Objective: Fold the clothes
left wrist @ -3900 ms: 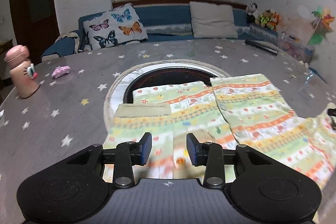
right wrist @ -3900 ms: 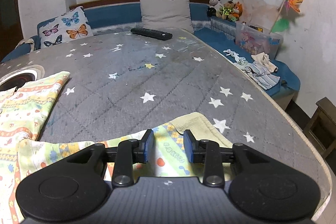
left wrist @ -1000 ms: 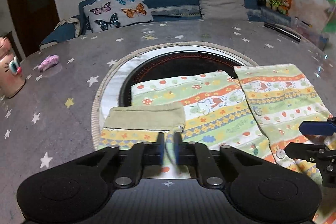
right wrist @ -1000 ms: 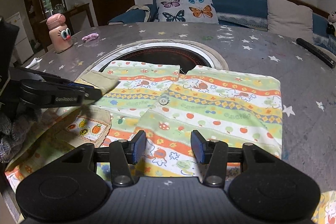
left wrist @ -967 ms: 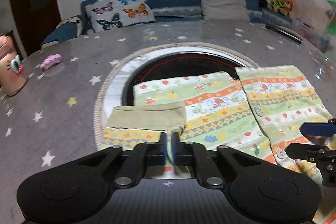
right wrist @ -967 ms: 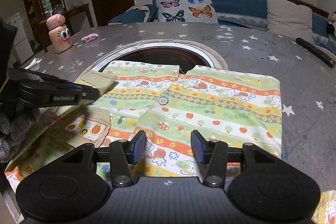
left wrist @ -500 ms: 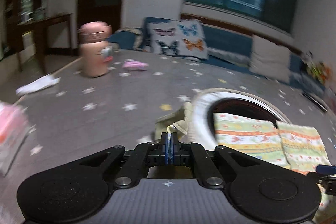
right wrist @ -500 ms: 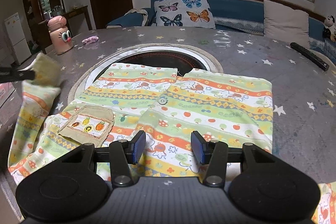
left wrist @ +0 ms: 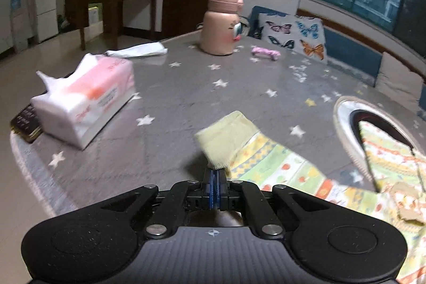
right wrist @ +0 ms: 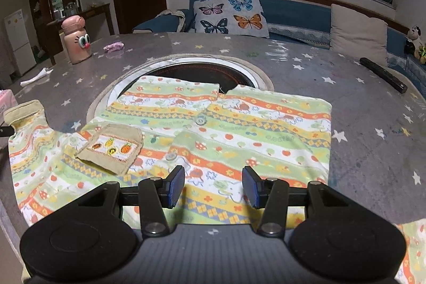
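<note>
Sleeve (left wrist: 255,151) now lies stretched out to the left, away from the shirt (right wrist: 239,124) body it was folded across a second ago. I keep my left gripper (left wrist: 214,185) clamped on its khaki cuff (left wrist: 226,137); my right gripper (right wrist: 213,186) hovers spread wide over the hem. I judge this unfolding, spreading the shirt flat on the table (right wrist: 359,97).

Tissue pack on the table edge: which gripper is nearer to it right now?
Left. The left gripper, shut on the sleeve cuff, is near the tissue pack. The right gripper hangs open over the shirt, farther away.
</note>
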Available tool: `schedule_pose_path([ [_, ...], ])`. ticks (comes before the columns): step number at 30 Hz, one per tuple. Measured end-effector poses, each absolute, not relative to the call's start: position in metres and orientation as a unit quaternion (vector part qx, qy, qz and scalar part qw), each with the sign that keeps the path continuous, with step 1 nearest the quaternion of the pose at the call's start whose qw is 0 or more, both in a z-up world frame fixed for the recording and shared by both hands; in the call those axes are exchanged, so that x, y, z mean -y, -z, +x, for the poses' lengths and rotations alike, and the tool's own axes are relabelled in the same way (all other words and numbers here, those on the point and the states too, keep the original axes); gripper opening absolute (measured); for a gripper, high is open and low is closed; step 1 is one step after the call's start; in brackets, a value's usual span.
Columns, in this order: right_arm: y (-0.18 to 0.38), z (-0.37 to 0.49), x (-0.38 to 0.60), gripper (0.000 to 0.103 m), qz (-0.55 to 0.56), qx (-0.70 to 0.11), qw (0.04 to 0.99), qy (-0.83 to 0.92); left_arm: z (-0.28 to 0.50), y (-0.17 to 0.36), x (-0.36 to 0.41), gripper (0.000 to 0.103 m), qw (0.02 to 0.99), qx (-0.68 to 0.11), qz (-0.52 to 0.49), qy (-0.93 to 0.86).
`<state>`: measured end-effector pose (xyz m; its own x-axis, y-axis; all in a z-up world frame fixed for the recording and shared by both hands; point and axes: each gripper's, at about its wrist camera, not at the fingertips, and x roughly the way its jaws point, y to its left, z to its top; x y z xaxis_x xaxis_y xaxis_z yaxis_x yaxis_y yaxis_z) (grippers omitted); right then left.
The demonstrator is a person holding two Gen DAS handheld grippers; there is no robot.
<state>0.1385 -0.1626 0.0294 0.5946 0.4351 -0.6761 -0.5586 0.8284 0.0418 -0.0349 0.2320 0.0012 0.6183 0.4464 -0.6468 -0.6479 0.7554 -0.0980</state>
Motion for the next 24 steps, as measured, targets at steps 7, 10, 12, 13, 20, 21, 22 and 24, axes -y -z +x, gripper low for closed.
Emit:
schedule_pose_path([
  [7,-0.029,0.134,0.174,0.049,-0.083,-0.355,0.891,-0.270,-0.053,-0.013,-0.234,0.003,0.883,-0.301,-0.159,-0.324],
  [10,-0.029,0.133,0.179,0.049,-0.082,-0.355,0.892,-0.266,-0.048,-0.022,-0.223,0.004,0.902,-0.292,-0.161,-0.274],
  [12,-0.029,0.131,0.181,0.049,-0.080,-0.356,0.893,-0.265,-0.037,-0.023,-0.211,0.005,0.911,-0.299,-0.155,-0.240],
  [13,-0.028,0.131,0.182,0.049,-0.079,-0.357,0.893,-0.264,-0.030,-0.022,-0.205,0.005,0.913,-0.304,-0.152,-0.224],
  [20,-0.022,0.133,0.191,0.049,-0.073,-0.368,0.893,-0.250,0.014,-0.004,-0.182,0.009,0.917,-0.339,-0.122,-0.169],
  [21,-0.021,0.134,0.193,0.049,-0.072,-0.371,0.892,-0.247,0.019,0.000,-0.181,0.009,0.916,-0.344,-0.115,-0.170],
  [22,-0.019,0.134,0.195,0.049,-0.072,-0.373,0.892,-0.244,0.023,0.003,-0.181,0.009,0.917,-0.344,-0.102,-0.172],
  [24,-0.017,0.135,0.198,0.049,-0.072,-0.376,0.892,-0.240,0.026,0.005,-0.182,0.011,0.919,-0.341,-0.073,-0.187],
])
